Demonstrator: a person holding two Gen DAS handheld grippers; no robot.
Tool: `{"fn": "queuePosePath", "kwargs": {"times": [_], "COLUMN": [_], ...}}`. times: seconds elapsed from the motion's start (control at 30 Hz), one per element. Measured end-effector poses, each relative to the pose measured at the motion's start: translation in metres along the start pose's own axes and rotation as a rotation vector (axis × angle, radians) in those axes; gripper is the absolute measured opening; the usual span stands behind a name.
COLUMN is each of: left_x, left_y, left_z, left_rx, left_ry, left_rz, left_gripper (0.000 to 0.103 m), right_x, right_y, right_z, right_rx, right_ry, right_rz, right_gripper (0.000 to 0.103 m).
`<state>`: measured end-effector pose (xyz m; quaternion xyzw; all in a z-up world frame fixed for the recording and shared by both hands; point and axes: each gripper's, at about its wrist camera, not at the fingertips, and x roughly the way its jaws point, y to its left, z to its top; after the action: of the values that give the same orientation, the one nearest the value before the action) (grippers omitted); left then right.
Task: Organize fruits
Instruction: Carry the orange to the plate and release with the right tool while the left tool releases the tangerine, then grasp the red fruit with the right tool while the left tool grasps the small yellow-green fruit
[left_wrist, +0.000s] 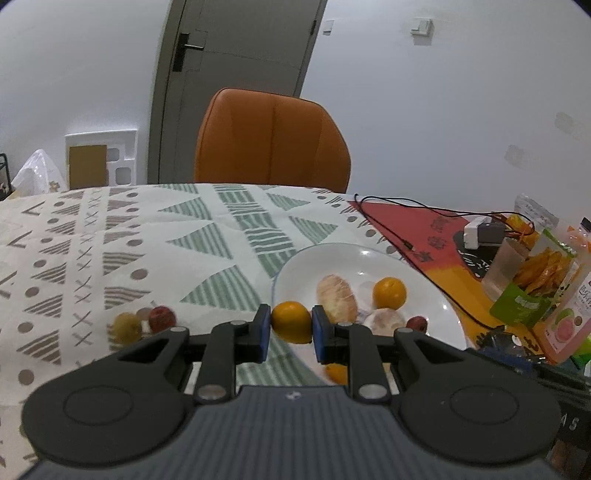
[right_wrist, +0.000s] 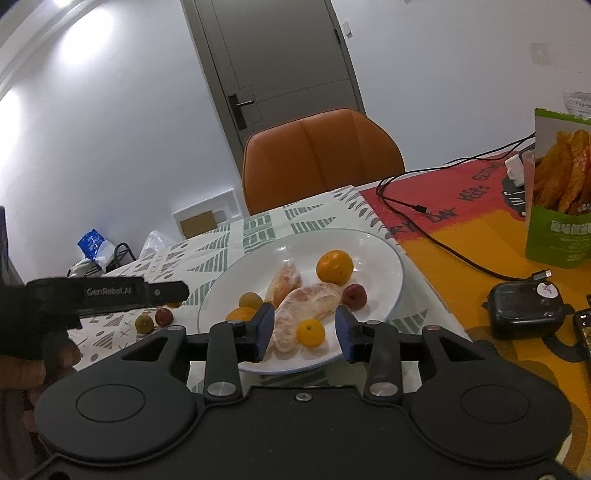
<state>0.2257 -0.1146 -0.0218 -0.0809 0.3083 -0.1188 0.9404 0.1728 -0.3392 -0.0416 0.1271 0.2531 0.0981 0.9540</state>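
From the left wrist view, the left gripper has its blue fingers clamped on a small orange, held right at the near-left rim of the white plate. On the plate sit a peeled citrus segment, another orange fruit, a second peeled piece and a red fruit. Off to the left, a green fruit and a red one lie together on the patterned surface, with plenty of open cloth around them. To the right, a black cable runs close past the plate's edge, and snack bags crowd the far right. Over to the right wrist view: the right gripper hovers low over the plate's near edge, fingers apart, straddling a peeled piece and a small yellow fruit without touching either. The other gripper reaches in level from the left, a gloved hand behind it. An orange chair stands at the far edge.
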Motion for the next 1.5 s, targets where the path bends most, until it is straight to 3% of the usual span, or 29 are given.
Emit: {"fn": "queuePosePath", "kwargs": {"times": [0.33,0.43,0.7,0.87,1.5], "left_x": [0.004,0.0,-0.014,-0.024,-0.044], "left_y": [-0.009,-0.007,0.013,0.031,0.093], "left_z": [0.005,0.004,0.001,0.0,-0.008], "left_rx": [0.002,0.001,0.008,-0.008,-0.078], "left_ry": [-0.007,-0.006,-0.021,-0.028,-0.025], "left_rz": [-0.033,-0.019,0.057,0.1,0.224], "left_gripper": [0.025,0.028,0.058,0.068,0.073], "right_x": [0.0,0.002,0.007,0.013,0.039], "right_y": [-0.003,-0.002,0.01,0.025,0.077], "right_z": [-0.003,-0.003,-0.006,-0.005,0.003], "right_rx": [0.006,0.009,0.01,-0.007,-0.112], "right_ry": [0.002,0.007,0.016,0.019,0.043], "right_rz": [0.006,0.009,0.039,0.064,0.17], "right_gripper": [0.065,0.066,0.073,0.076,0.084]}}
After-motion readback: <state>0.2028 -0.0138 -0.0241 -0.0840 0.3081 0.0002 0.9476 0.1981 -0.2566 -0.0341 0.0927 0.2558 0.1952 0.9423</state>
